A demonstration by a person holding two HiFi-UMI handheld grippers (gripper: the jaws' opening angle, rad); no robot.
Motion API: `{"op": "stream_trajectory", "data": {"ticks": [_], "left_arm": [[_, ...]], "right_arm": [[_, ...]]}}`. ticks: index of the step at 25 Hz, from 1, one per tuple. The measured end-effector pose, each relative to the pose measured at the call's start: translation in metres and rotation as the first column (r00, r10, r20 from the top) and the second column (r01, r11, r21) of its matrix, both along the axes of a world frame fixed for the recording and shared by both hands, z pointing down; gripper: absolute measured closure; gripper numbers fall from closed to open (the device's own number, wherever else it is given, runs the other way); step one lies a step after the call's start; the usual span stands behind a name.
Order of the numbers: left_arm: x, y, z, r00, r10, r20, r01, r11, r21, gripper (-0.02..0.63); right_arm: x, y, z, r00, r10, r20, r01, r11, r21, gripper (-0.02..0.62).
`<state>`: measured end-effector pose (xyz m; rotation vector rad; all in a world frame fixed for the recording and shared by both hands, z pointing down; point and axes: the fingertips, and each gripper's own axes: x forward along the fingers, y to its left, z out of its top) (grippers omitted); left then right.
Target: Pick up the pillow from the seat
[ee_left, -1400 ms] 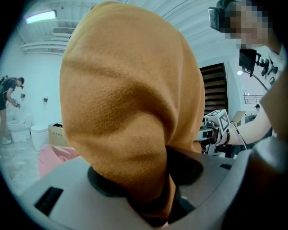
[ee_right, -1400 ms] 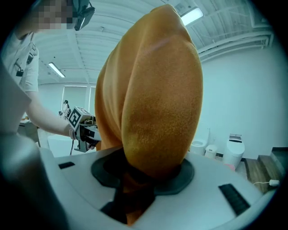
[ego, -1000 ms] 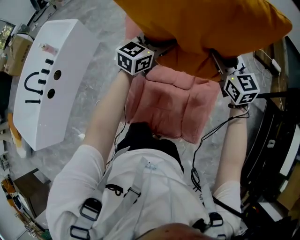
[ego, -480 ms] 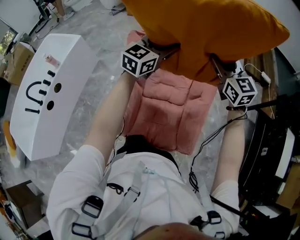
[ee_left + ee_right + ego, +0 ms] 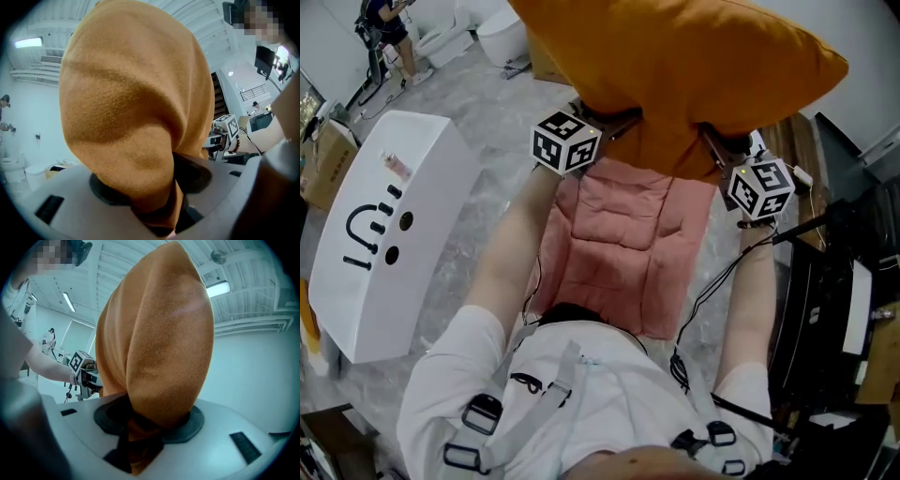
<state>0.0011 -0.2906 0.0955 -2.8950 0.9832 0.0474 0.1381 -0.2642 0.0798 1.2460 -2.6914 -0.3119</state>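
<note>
A big orange pillow (image 5: 694, 66) hangs in the air above a pink quilted seat (image 5: 623, 253). My left gripper (image 5: 619, 120) is shut on the pillow's lower left edge, and the fabric is bunched between its jaws (image 5: 157, 201). My right gripper (image 5: 712, 141) is shut on the lower right edge (image 5: 140, 437). Its jaws have just been opening a little, with fabric still pinched between them. The pillow (image 5: 136, 103) fills most of both gripper views (image 5: 159, 348). It is clear of the seat.
A white rounded bench with a smiley face (image 5: 375, 244) stands left of the seat. Dark furniture (image 5: 834, 309) and a wooden edge (image 5: 797, 159) crowd the right. White toilets (image 5: 497, 28) and a distant person (image 5: 389, 28) are at the back. Cables trail from the right gripper.
Both grippers have risen together with the pillow. It now hangs higher, and more of the pink seat shows beneath it.
</note>
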Motion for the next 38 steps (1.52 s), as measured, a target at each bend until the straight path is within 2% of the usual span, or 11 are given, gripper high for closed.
{"op": "stream_trajectory", "data": {"ticks": [6, 13, 21, 29, 38], "left_arm": [[-0.010, -0.004, -0.048, 1.000, 0.020, -0.016, -0.019, 0.998, 0.059, 0.345], [0.012, -0.012, -0.096, 0.998, 0.065, 0.002, -0.065, 0.993, 0.102, 0.339], [0.017, -0.010, -0.107, 0.995, 0.090, -0.032, -0.085, 0.986, 0.142, 0.330], [0.032, -0.010, -0.106, 0.996, 0.089, -0.022, -0.085, 0.984, 0.158, 0.330], [0.025, -0.013, -0.116, 0.996, 0.083, -0.030, -0.077, 0.982, 0.174, 0.330]], "right_arm": [[-0.010, 0.001, -0.046, 0.999, 0.033, 0.015, -0.034, 0.997, 0.071, 0.406], [0.012, -0.001, -0.092, 0.997, 0.067, 0.024, -0.070, 0.992, 0.110, 0.391], [0.015, 0.002, -0.105, 0.995, 0.101, 0.025, -0.104, 0.981, 0.162, 0.380], [0.031, 0.001, -0.102, 0.994, 0.103, 0.038, -0.108, 0.980, 0.169, 0.380], [0.025, -0.003, -0.111, 0.995, 0.093, 0.030, -0.097, 0.979, 0.182, 0.380]]}}
